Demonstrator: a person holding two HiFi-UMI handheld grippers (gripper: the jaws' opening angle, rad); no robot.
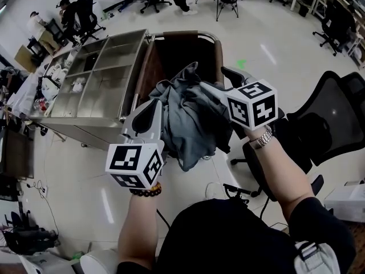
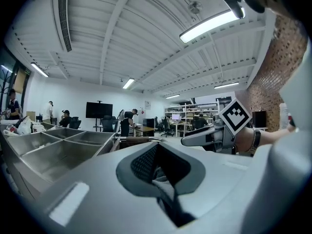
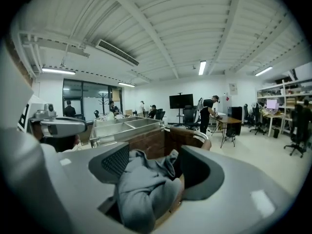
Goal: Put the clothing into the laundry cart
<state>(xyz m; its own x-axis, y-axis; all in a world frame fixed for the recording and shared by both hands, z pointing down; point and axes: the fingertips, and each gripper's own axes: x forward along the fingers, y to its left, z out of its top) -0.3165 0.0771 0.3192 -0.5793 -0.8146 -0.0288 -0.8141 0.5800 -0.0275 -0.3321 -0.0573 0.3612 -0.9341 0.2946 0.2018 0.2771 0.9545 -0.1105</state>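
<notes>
A grey garment [image 1: 191,121] hangs bunched between my two grippers, above the near end of the brown laundry cart [image 1: 149,67]. My left gripper [image 1: 158,110] is at the garment's left edge; in the left gripper view its jaws [image 2: 158,167] stand close together, pinching a fold of grey cloth [image 2: 163,182]. My right gripper [image 1: 212,89] is at the garment's upper right. In the right gripper view its jaws [image 3: 153,167] stand apart. The garment [image 3: 144,189] lies slack between them against the left pad, with a gap at the right pad. The cart [image 3: 156,143] is just beyond.
A steel trolley with several compartments [image 1: 91,79] stands against the cart's left side. A black office chair [image 1: 319,124] is close on my right, with cables on the floor by my feet. People work at desks [image 3: 214,111] farther off.
</notes>
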